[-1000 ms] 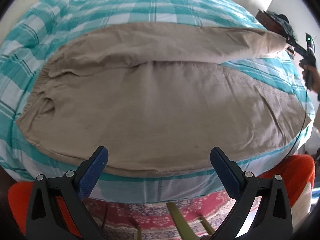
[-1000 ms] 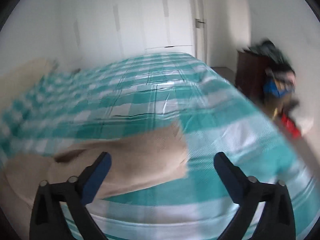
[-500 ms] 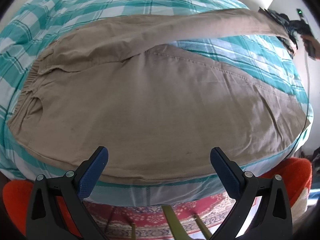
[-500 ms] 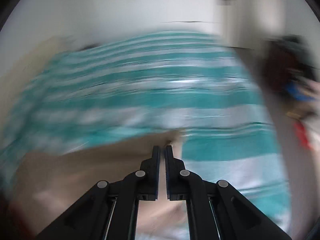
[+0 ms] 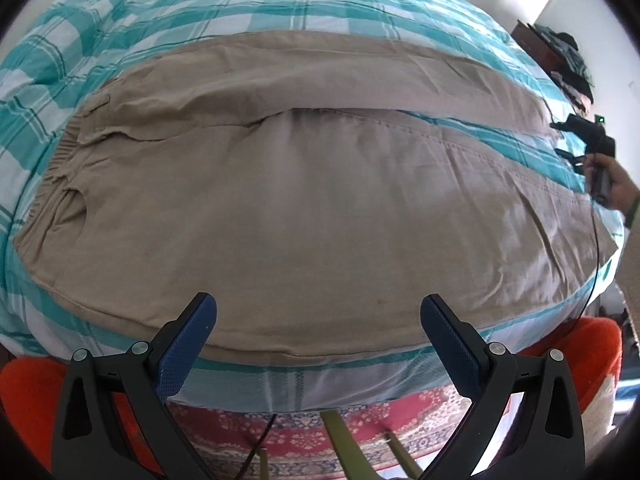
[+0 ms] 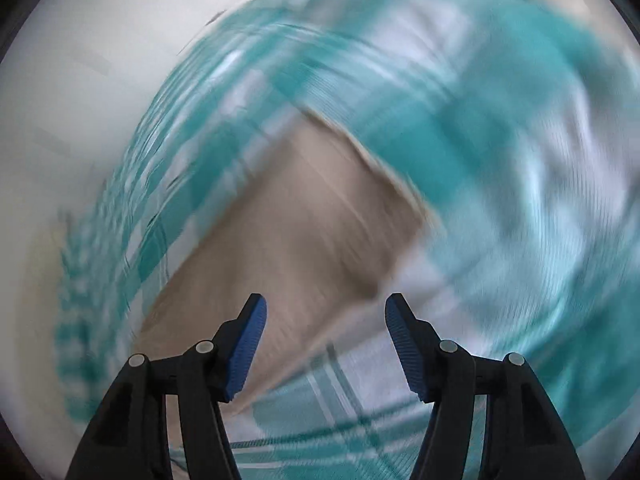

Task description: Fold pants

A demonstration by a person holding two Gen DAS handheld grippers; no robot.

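Beige pants (image 5: pixel 300 200) lie flat on a teal and white checked bed (image 5: pixel 200 12), waistband at the left, both legs running right. My left gripper (image 5: pixel 318 344) is open and empty, hovering at the bed's near edge just short of the near leg's side seam. My right gripper (image 6: pixel 324 344) is open and empty above the far leg's cuff (image 6: pixel 320 216); that view is motion-blurred. In the left wrist view the right gripper (image 5: pixel 576 140) shows at the far right by the leg ends.
A red patterned rug (image 5: pixel 320 432) and orange cushions (image 5: pixel 592 344) lie below the bed's near edge. A dark cabinet with piled clothes (image 5: pixel 560 52) stands at the far right. White wardrobe doors (image 6: pixel 100 40) stand behind the bed.
My right gripper shut on the far leg's cuff and pulled it straight, then opened and let it go. The far leg now lies flat beside the near leg. My left gripper stayed open and still.
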